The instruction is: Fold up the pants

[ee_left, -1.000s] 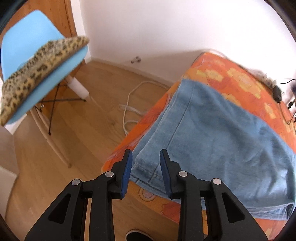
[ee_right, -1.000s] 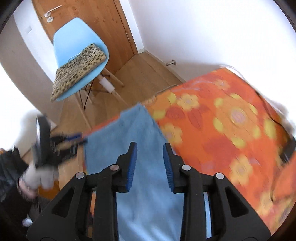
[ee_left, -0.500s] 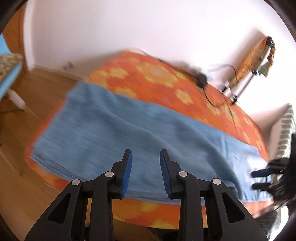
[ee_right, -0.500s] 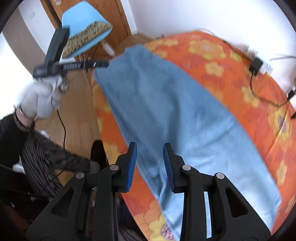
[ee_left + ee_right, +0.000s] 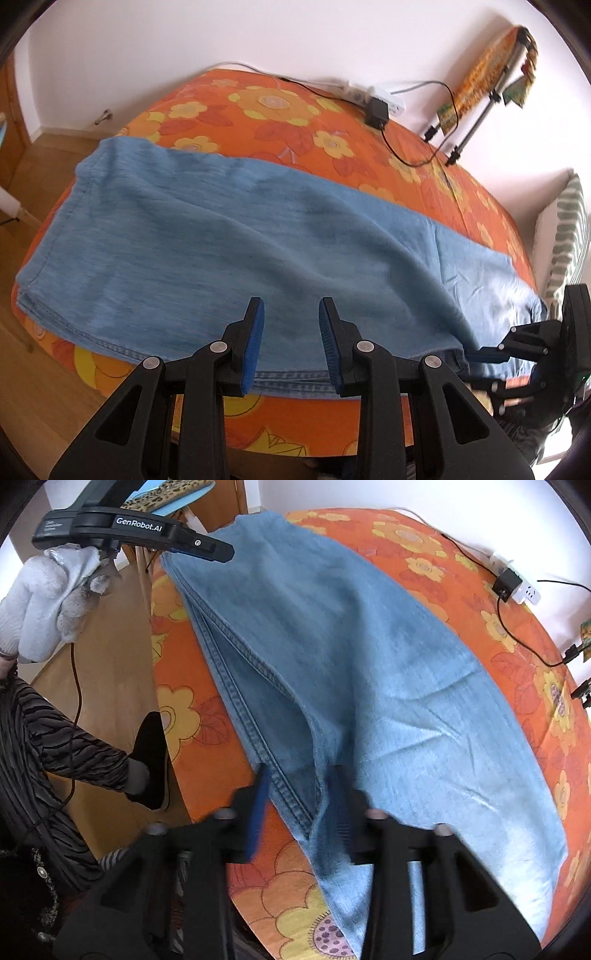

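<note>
You're at the grab step for the next fold: the pants [image 5: 229, 236] lie flat along the near edge of the bed [image 5: 280, 110], already doubled leg on leg, with the hems at the chair end and the waist end by your right hand. Your right gripper [image 5: 299, 805] has just been closing, and the seamed near edge of the denim sits between its jaws. The view is motion-blurred there, so I can't tell if the pads are biting yet. From the left wrist view it [image 5: 476, 358] reads as nipped onto the pants' near edge, so probably gripping or close to it. Your left gripper [image 5: 290, 343] is partly open and holds nothing. It hovers over the near edge around mid-length, cloth under the tips but not between the pads. Your gloved left hand [image 5: 48, 602] is well off the bed edge. My read of the next move: confirm the right pinch catches both layers, not just the top one. Then bring the left down onto the same edge and clamp it before lifting. Keep both grabs on the seam line so the fold stays square.
</note>
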